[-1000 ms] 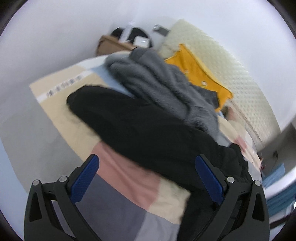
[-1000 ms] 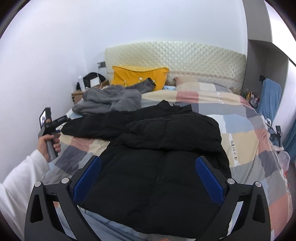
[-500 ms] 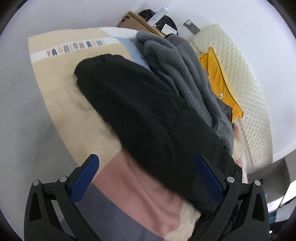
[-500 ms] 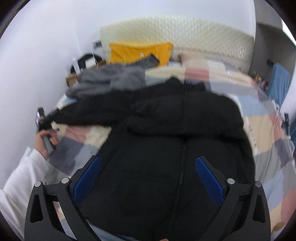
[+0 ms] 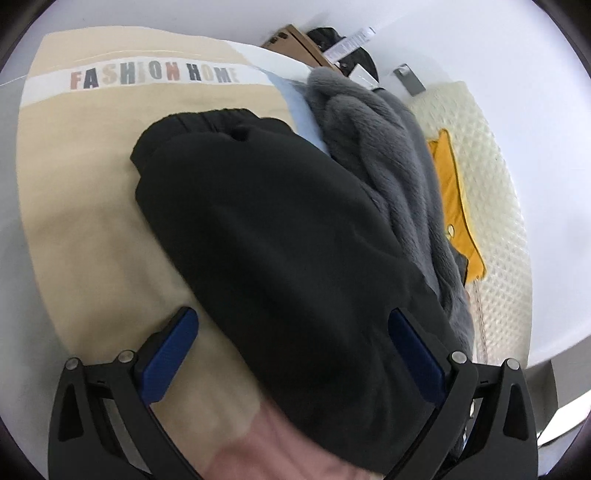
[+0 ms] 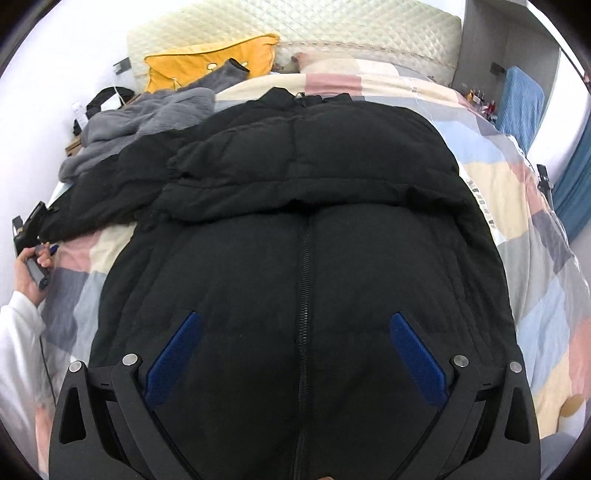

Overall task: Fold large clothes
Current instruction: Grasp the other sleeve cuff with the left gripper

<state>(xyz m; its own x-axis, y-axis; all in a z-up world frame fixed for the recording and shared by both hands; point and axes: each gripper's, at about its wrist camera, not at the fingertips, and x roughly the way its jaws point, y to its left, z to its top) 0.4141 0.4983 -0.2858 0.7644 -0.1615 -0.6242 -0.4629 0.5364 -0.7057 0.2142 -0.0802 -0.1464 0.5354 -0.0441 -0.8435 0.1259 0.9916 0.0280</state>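
The black jacket (image 6: 303, 229) lay flat on the bed (image 6: 517, 206), one sleeve (image 5: 280, 229) stretched sideways. Both the left gripper (image 5: 293, 350) and right gripper (image 6: 295, 347) were open, empty. Best was to pinch the cuff (image 5: 207, 122) firmly and fold inward.

Under my view lies a patchwork quilt (image 6: 524, 206) of pink, beige, grey and blue blocks — one beige panel reads "FASHION HOME" (image 5: 153, 75). A yellow pillow (image 6: 207, 66) leans against the cream quilted headboard (image 6: 332, 26). A blue towel (image 6: 521, 99) hangs at the far right.
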